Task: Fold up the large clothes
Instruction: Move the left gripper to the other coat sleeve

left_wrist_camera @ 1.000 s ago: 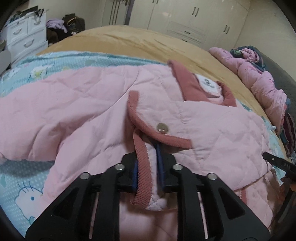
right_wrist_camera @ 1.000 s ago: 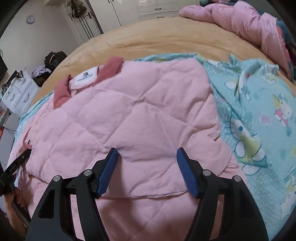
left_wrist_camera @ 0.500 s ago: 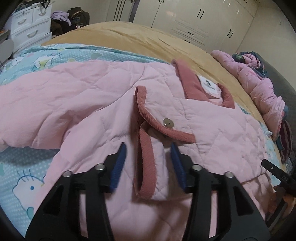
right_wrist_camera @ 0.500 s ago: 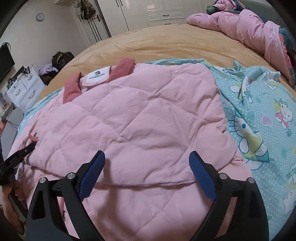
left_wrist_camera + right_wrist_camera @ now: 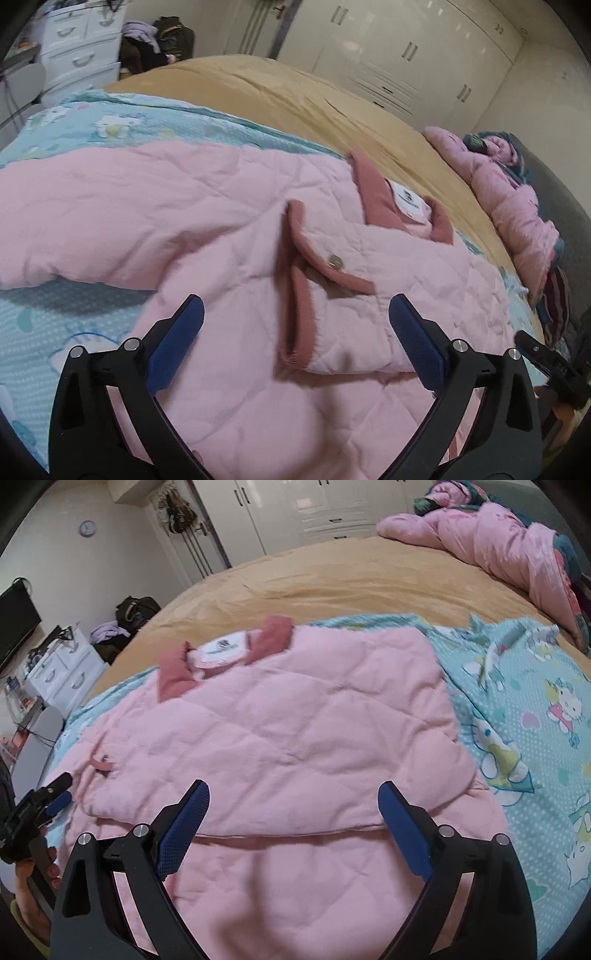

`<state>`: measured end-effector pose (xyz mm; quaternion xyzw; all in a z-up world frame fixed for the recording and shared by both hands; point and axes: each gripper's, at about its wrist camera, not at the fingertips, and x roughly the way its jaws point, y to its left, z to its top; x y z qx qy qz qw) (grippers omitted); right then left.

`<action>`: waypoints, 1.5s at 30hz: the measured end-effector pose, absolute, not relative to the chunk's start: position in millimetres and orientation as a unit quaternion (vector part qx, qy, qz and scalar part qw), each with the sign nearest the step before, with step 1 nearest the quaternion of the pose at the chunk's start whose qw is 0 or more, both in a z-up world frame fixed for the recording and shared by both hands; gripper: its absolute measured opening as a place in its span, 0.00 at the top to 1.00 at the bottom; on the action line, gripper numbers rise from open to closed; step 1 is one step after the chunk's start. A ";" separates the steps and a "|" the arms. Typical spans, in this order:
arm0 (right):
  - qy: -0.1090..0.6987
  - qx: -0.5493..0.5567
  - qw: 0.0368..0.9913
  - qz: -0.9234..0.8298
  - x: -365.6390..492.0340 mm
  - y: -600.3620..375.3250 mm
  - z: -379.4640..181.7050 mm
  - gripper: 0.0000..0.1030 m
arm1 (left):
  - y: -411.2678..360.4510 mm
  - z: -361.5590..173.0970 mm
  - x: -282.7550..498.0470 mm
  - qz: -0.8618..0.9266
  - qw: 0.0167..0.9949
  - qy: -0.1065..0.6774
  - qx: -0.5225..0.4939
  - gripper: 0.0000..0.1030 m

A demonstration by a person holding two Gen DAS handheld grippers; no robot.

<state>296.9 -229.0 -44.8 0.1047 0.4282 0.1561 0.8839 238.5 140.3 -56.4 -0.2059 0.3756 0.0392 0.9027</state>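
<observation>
A pink quilted jacket [image 5: 229, 229] [image 5: 295, 731] lies spread on the bed, its darker pink collar [image 5: 376, 195] [image 5: 177, 672] and white label at the far end. A sleeve cuff with dark pink trim and a snap button [image 5: 335, 260] lies folded across the front. My left gripper [image 5: 293, 317] hovers over that cuff, its jaws opening wide and the pads clear of the fabric. My right gripper [image 5: 291, 805] stands open above the folded right side of the jacket, holding nothing. The left gripper [image 5: 55, 797] also shows at the right wrist view's left edge, held by a hand.
A turquoise cartoon-print sheet [image 5: 535, 716] [image 5: 110, 125] lies under the jacket on a tan bedspread [image 5: 295, 96] [image 5: 332, 579]. A heap of pink bedding [image 5: 509, 542] [image 5: 517, 206] sits at the far side. White drawers [image 5: 81, 51], bags and wardrobes [image 5: 406, 62] line the room.
My left gripper let go of the trimmed cuff, opened wide and drew back upward. My right gripper's jaws widened and it also lifted back from the jacket.
</observation>
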 end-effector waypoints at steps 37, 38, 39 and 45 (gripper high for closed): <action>0.385 -0.003 0.843 0.376 238.5 42.1 20.5 0.10 | 296.3 -29.2 147.6 0.268 0.876 0.315 -0.249 0.09; 0.386 -0.007 0.841 0.378 238.2 48.2 19.1 0.10 | 300.7 -29.8 145.2 0.272 0.873 0.314 -0.255 0.09; 0.386 -0.011 0.840 0.381 237.2 53.9 17.6 0.10 | 305.4 -30.7 143.0 0.275 0.871 0.311 -0.262 0.09; 0.389 -0.029 0.827 0.405 231.0 84.5 9.3 0.10 | 321.7 -36.8 135.0 0.286 0.863 0.312 -0.277 0.09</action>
